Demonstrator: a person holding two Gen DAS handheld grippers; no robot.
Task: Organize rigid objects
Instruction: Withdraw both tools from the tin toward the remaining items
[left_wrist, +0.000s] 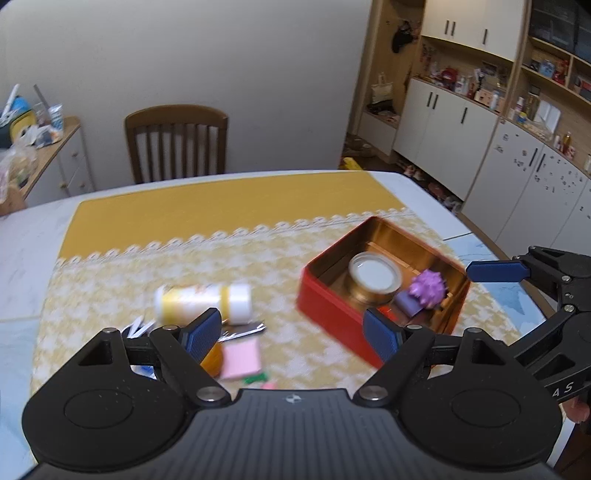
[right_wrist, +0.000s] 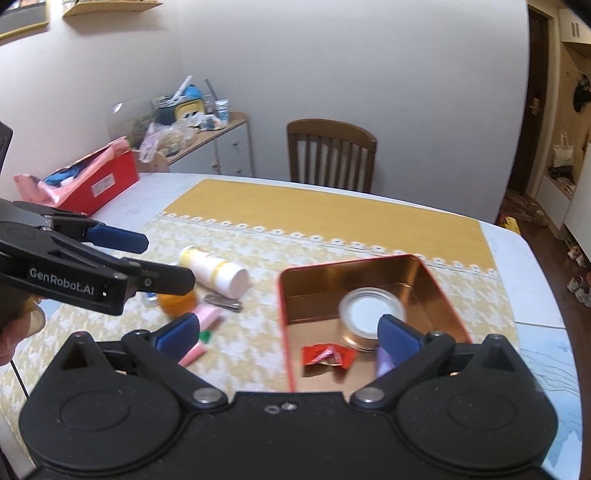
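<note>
A red tin (left_wrist: 332, 302) with a gold inside stands open on the yellow cloth. In it are a round lidded jar (left_wrist: 373, 275), a purple spiky piece (left_wrist: 428, 286) and a red wrapper (right_wrist: 327, 354). Left of the tin lie a white and yellow bottle (left_wrist: 203, 301) on its side, a nail clipper (right_wrist: 223, 302), an orange item (right_wrist: 177, 302) and pink notes (left_wrist: 242, 352). My left gripper (left_wrist: 291, 336) hangs open over the cloth between the bottle and the tin, holding nothing. My right gripper (right_wrist: 290, 336) stands wide open above the tin's near left edge (right_wrist: 286, 332), also empty.
A wooden chair (left_wrist: 177, 144) stands behind the table. A red box (right_wrist: 96, 181) with pink wrapping sits at the table's far left. A cluttered side cabinet (right_wrist: 207, 133) lines the wall, and cupboards (left_wrist: 480, 147) fill the right. The cloth (left_wrist: 221, 210) runs bare toward the far side.
</note>
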